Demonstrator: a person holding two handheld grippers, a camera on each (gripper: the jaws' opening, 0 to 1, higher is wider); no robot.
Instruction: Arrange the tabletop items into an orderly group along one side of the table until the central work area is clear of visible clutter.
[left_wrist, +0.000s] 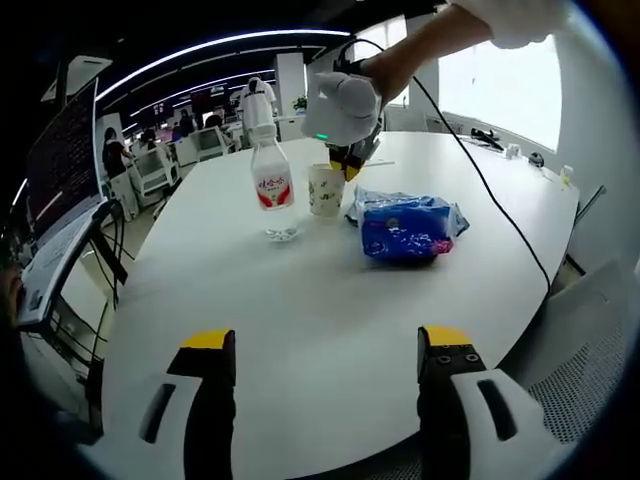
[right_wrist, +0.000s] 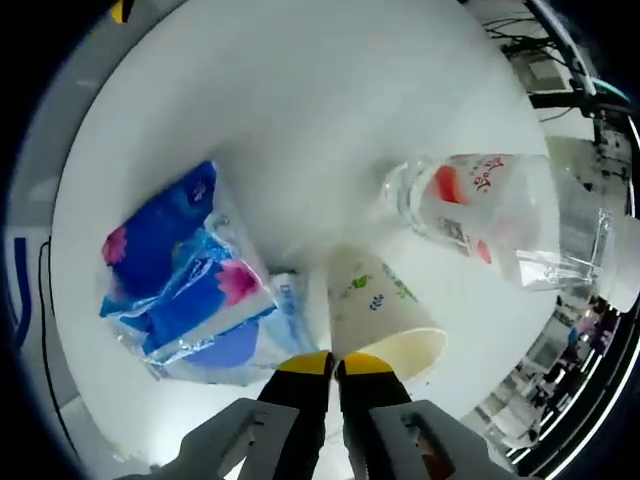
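1. The left gripper (left_wrist: 325, 350) is hovering low over the near edge of the smooth, white, rounded surface (left_wrist: 300, 290), its 2 yellow-tipped black jaws standing wide apart with nothing between them.
2. In the left gripper view, 3 items are sitting in a loose row toward the far middle of the surface: a clear plastic bottle (left_wrist: 270, 180) with a red-and-white label on the left, a paper cup (left_wrist: 326, 190) printed with small green marks just to its right, and a crinkled blue plastic packet (left_wrist: 405, 225) lying flat to the right of the cup.
3. The right gripper (left_wrist: 350, 160), a white housing held by a person's hand (left_wrist: 395, 65), is reaching down at the cup's far rim, with a black cable (left_wrist: 490, 190) trailing across the surface.
4. In the right gripper view, the right gripper (right_wrist: 336, 365) is showing its 2 yellow tips nearly touching each other right at the rim of the cup (right_wrist: 385, 320); whether the cup's wall is pinched between them cannot be told.
5. In that view the bottle (right_wrist: 470, 215) is standing just beside the cup and the glossy packet (right_wrist: 185, 290) is lying on the cup's other side, touching it.
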